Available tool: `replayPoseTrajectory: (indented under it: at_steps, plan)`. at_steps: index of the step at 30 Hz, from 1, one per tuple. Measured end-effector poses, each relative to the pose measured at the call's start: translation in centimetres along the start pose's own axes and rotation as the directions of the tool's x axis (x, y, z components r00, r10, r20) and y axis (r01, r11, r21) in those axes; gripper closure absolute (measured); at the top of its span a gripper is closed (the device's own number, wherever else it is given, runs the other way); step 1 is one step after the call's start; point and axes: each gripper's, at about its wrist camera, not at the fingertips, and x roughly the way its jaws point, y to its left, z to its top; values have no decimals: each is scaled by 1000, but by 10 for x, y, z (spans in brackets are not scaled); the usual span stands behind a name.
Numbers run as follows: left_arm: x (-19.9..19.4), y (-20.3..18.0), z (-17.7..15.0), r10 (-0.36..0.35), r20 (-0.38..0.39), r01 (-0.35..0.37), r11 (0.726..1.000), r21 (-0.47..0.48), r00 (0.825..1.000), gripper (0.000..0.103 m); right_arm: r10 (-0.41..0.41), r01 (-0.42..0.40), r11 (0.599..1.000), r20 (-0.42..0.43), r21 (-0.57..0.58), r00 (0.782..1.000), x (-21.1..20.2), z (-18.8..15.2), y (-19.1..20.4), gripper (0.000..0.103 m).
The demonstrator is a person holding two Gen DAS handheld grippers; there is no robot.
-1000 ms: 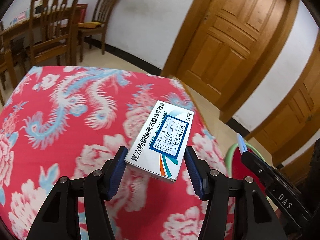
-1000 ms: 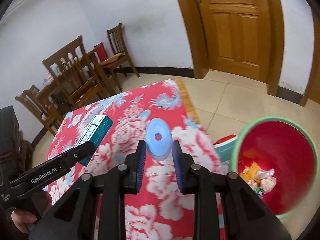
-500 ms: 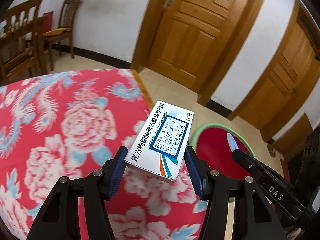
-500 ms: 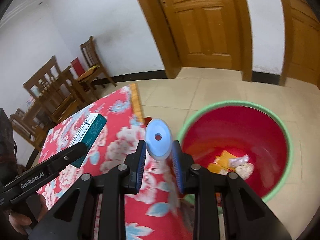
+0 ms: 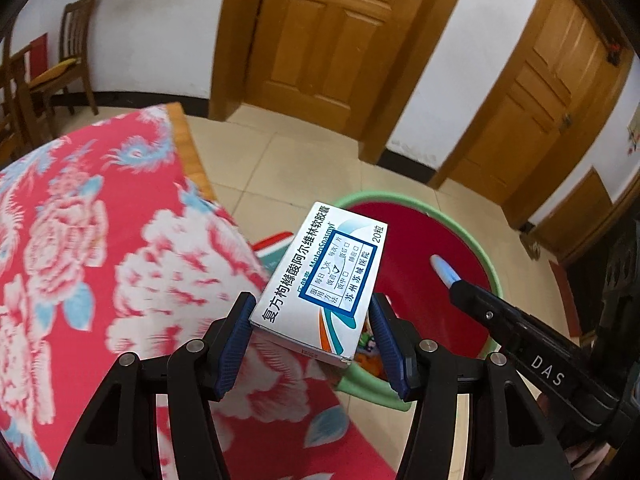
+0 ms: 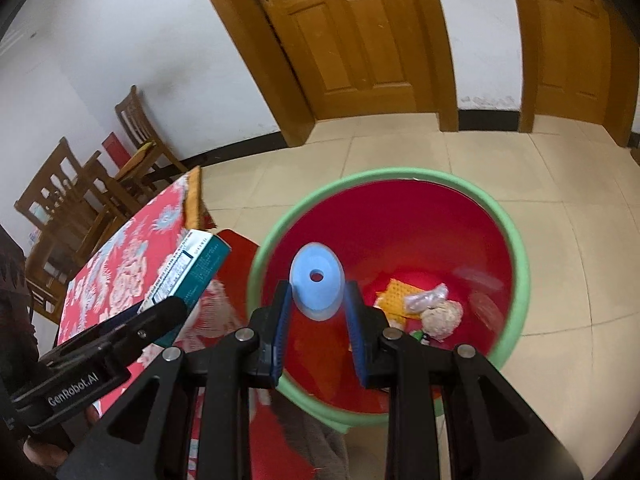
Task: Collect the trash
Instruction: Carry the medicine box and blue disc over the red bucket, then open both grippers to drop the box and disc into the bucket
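My left gripper (image 5: 312,324) is shut on a white and teal medicine box (image 5: 324,280) and holds it at the table's edge, near the rim of the bin. The box also shows in the right wrist view (image 6: 188,268). My right gripper (image 6: 318,308) is shut on a pale blue plastic disc with a centre hole (image 6: 316,286) and holds it above the red bin with a green rim (image 6: 516,240). The disc shows edge-on in the left wrist view (image 5: 442,270). The bin (image 5: 490,258) holds several scraps, among them an orange wrapper (image 6: 394,294) and crumpled paper (image 6: 440,314).
A table with a red floral cloth (image 5: 92,264) lies to the left of the bin. Wooden chairs (image 6: 136,144) stand by the far wall. Wooden doors (image 5: 332,40) are behind the bin on a tiled floor (image 6: 480,152).
Both grippers have swung right from over the table to the bin, still holding the box and the disc. The right gripper now hangs over the bin's opening.
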Motion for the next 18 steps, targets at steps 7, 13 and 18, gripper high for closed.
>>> replayPoseTrajectory:
  at_steps: [7, 13, 18]
  plan:
    - [31, -19, 4, -9, -56, 12, 998, 54, 998, 43, -25, 26, 998, -22, 49, 999, 12, 1, -25, 74]
    - [46, -30, 7, -9, -73, 14, 997, 79, 997, 43, -34, 36, 996, -30, 79, 999, 17, 2, -41, 74]
    - [54, -32, 10, 4, -87, 3, 997, 77, 996, 38, -33, 36, 994, -28, 107, 999, 17, 3, -51, 74]
